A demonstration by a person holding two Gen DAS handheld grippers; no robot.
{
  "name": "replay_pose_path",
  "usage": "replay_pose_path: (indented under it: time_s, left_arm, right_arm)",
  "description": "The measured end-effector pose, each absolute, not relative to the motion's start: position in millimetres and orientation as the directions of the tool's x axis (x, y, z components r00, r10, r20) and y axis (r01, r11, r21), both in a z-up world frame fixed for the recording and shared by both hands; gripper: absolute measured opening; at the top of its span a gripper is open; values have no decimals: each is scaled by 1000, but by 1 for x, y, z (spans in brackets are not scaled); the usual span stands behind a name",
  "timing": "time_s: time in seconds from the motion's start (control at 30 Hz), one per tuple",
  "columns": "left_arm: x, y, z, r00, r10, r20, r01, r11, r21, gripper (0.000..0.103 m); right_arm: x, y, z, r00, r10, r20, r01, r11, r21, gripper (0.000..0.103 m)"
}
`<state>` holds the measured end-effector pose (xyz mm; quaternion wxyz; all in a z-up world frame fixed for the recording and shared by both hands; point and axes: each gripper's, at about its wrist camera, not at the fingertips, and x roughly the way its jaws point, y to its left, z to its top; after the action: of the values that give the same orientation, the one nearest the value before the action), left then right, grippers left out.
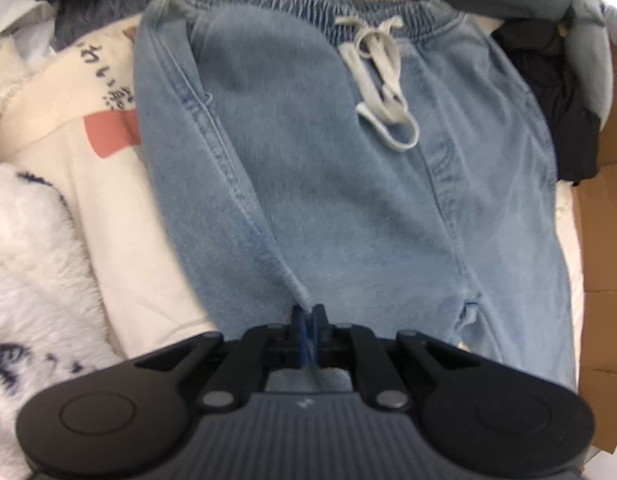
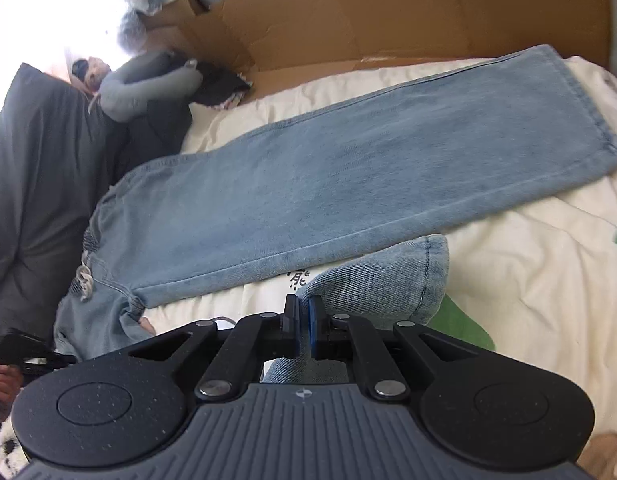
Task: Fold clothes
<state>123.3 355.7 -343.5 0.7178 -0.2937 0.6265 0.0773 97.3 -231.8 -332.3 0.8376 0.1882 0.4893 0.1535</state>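
Observation:
Light blue drawstring jeans (image 1: pixel 308 168) lie on a cream bedsheet (image 2: pixel 528 272). In the left wrist view the elastic waistband is at the top with a grey drawstring (image 1: pixel 382 92). My left gripper (image 1: pixel 307 314) is shut on a fold of the jeans near the crotch seam. In the right wrist view one leg (image 2: pixel 348 172) lies flat, stretching to the upper right. My right gripper (image 2: pixel 303 308) is shut on the hem end of the other leg (image 2: pixel 388 276), which is lifted and bunched.
A cream shirt with a red patch (image 1: pixel 108 136) and a white fluffy garment (image 1: pixel 32 248) lie left of the jeans. Dark grey clothing (image 2: pixel 40 184) lies beyond the waistband. Cardboard (image 2: pixel 388 12) borders the bed's far side. The other gripper (image 2: pixel 24 352) shows at the left edge.

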Motion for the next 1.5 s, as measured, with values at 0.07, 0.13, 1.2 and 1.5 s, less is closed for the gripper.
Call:
replay_pose_path:
  time_s: [0.07,0.13,1.2,1.5]
  left_arm:
    - [123,362,-338,205,-256,-945,-473,819,-324,3]
    - [120,366,-339,197,-250,-948,-473,823,-316,3]
    - [119,362,-356,139,-198,-970,-451,860,-240,4]
    - [120,361,-359,130,-191,-973,-448,864,-229,4]
  right_arm:
    - [107,-227,-342,448,447,-774,-73,882,466,4]
    - [113,-224,-349,425,454,-783,-66,879,473,6]
    - [18,-291,-410,392,456,-799,397,700,594,45]
    - [21,-293,-454,388,537,-749,562,506,654,45]
